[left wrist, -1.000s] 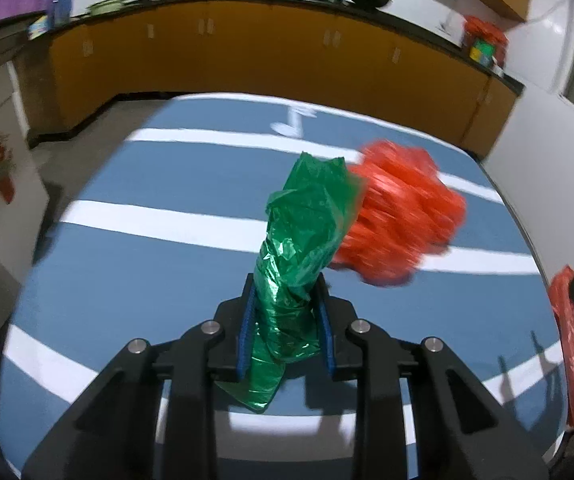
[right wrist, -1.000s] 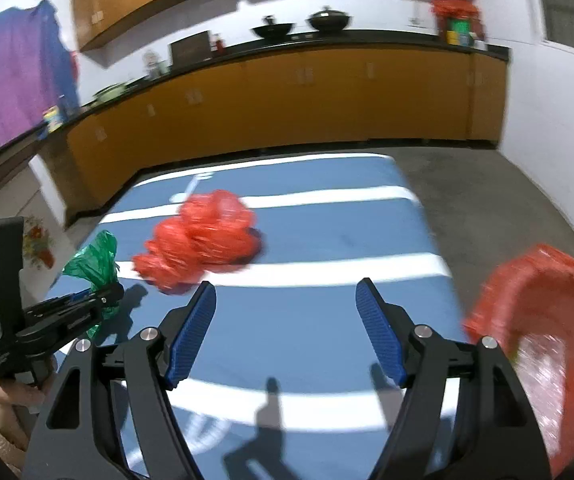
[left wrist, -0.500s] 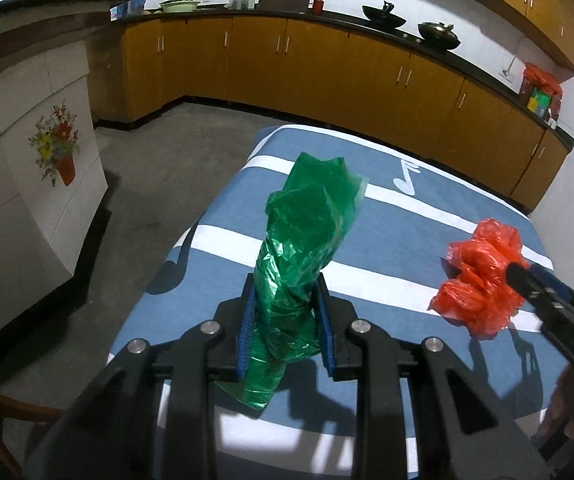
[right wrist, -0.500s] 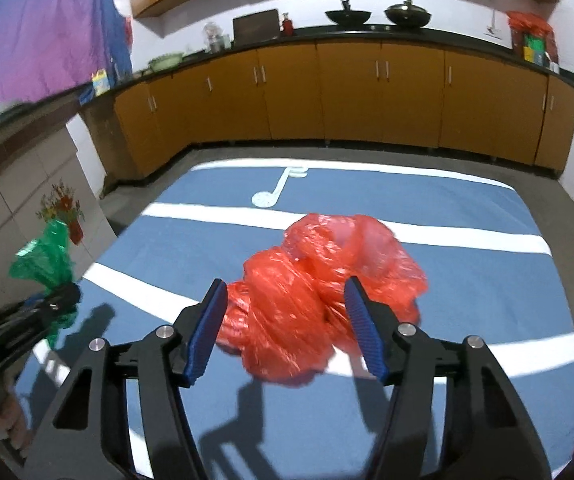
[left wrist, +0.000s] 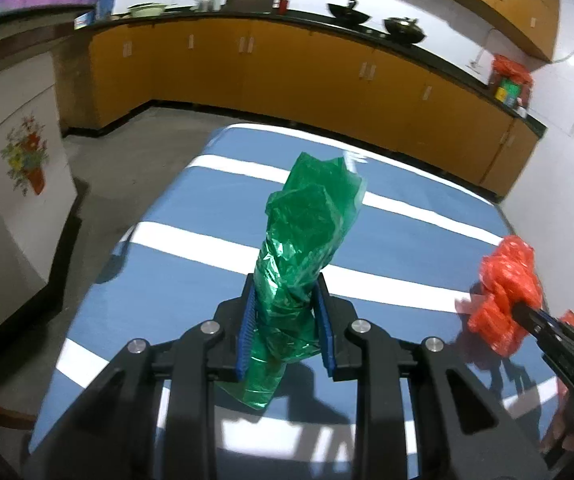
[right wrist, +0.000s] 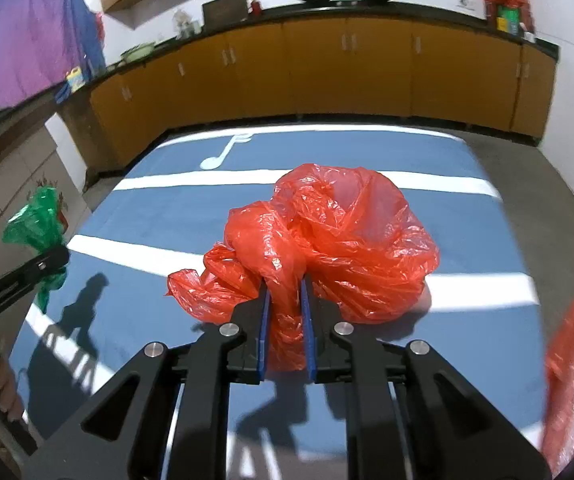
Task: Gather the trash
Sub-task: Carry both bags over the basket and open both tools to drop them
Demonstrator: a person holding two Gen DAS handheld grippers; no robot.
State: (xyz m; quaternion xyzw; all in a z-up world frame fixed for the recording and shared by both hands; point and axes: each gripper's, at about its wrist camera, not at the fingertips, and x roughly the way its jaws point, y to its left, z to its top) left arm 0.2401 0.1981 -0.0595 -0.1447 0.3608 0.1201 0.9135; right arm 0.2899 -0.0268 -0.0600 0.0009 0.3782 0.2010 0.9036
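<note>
Clenching crumpled plastic: left hand-held gripper (left wrist: 285, 320) on green bag (left wrist: 299, 264), right hand-held gripper (right wrist: 285, 312), jaws just closing, on red bag (right wrist: 327, 236).

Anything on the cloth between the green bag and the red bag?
No. In the right wrist view, only bare striped tablecloth separates the green bag and red bag.

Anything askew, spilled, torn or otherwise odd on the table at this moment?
Nothing stands out. The left gripper holds a crumpled green plastic bag upright; the right gripper has just closed on a crumpled red plastic bag lying on the striped blue table. No spill shows.
</note>
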